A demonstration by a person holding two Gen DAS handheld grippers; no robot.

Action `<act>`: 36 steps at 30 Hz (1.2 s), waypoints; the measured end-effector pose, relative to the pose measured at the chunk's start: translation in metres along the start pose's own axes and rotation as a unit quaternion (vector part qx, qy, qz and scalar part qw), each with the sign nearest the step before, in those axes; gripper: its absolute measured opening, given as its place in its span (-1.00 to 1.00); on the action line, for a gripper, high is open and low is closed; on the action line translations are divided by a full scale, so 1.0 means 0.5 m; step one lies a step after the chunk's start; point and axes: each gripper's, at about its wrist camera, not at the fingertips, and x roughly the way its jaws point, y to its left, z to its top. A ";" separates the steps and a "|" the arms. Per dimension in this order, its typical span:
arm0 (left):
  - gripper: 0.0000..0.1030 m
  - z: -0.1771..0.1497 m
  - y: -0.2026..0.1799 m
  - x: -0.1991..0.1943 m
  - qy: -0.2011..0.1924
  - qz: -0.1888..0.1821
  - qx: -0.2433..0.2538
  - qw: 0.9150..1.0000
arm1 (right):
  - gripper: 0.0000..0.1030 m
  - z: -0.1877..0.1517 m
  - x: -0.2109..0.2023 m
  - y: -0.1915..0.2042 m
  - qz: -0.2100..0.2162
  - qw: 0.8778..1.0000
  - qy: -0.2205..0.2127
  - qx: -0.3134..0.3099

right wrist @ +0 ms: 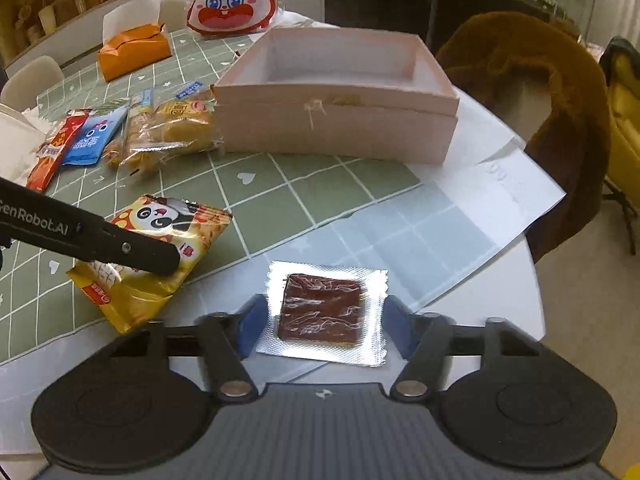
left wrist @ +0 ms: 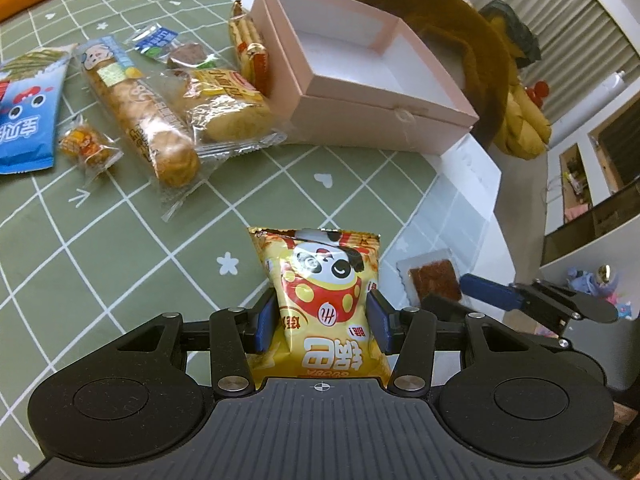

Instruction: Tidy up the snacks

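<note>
A yellow panda snack bag (left wrist: 320,280) sits between the blue pads of my left gripper (left wrist: 322,320), which press its two sides, low over the green checked cloth. From the right wrist view, one black left finger (right wrist: 132,250) lies across the same bag (right wrist: 160,240). My right gripper (right wrist: 324,328) straddles a silver packet (right wrist: 324,308) holding a brown square, its pads touching the packet's two edges on the white table part. That packet (left wrist: 432,280) also shows in the left wrist view, beside a blue finger (left wrist: 488,286). The open pink box (left wrist: 380,120) (right wrist: 336,128) stands behind, empty.
Several wrapped snacks (left wrist: 160,108) (right wrist: 152,132) lie left of the box. An orange tissue pack (right wrist: 132,52) and a rabbit-print bag (right wrist: 232,0) sit further back. A brown furry chair (right wrist: 540,92) stands behind the table's right edge. White paper (right wrist: 500,192) overhangs there.
</note>
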 end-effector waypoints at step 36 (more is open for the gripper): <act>0.03 0.005 -0.007 -0.045 -0.030 -0.024 -0.005 0.999 | -0.09 0.041 -0.042 -0.015 -0.008 1.000 -0.027 -0.010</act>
